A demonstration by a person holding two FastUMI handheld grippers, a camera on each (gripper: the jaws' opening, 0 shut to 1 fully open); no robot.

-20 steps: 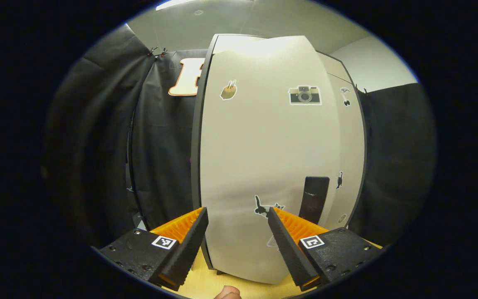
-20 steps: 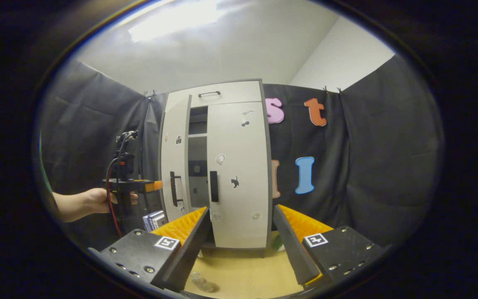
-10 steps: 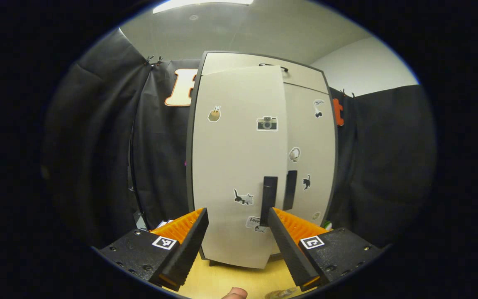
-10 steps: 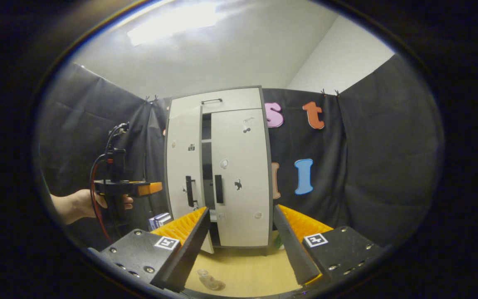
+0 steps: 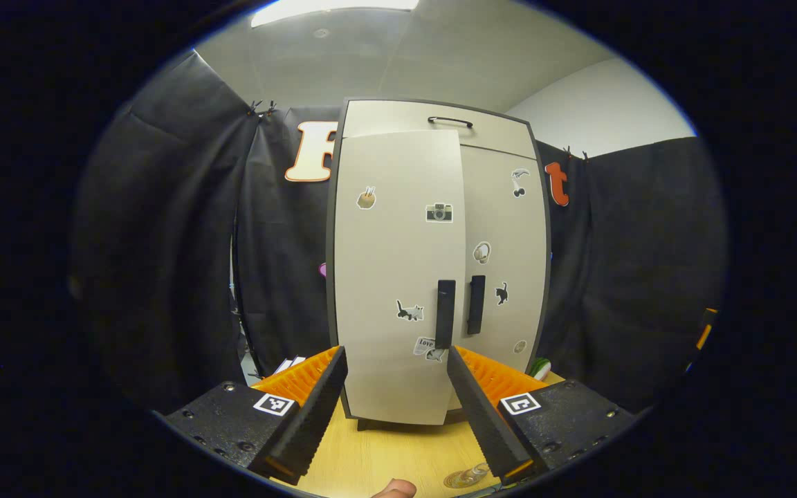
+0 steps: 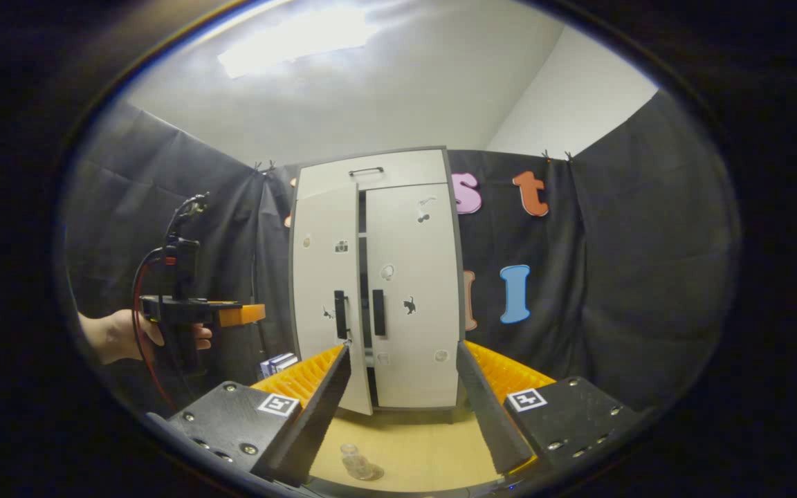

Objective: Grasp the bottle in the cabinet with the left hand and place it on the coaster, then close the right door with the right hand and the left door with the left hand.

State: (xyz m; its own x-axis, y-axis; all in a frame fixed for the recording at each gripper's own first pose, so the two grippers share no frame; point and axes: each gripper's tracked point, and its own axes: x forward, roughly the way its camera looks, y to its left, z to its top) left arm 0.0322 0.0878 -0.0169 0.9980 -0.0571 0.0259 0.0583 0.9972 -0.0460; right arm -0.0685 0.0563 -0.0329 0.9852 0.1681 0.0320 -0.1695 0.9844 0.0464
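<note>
The pale cabinet (image 5: 440, 121) stands at the back of the wooden table. Its right door (image 5: 506, 263) lies flat in its frame. The left door (image 5: 391, 277) is almost closed; in the right gripper view a narrow dark gap (image 6: 364, 277) remains beside the left door (image 6: 322, 290). My left gripper (image 5: 396, 353) is open and empty, well back from the door. It also appears in a hand at the left gripper (image 6: 239, 315). A small clear bottle (image 6: 353, 462) stands on the table before the cabinet, and its base shows at the bottle (image 5: 468, 476). My right gripper (image 6: 403, 347) is open and empty.
Blue and white boxes (image 6: 277, 363) sit left of the cabinet. A green object (image 5: 542, 366) peeks out at the cabinet's right foot. Bare table top (image 6: 426, 449) lies between the grippers and the cabinet. A fingertip (image 5: 393, 488) shows at the bottom edge.
The left door has swung from ajar to almost closed. My left gripper has drawn back from it. The right gripper has barely moved.
</note>
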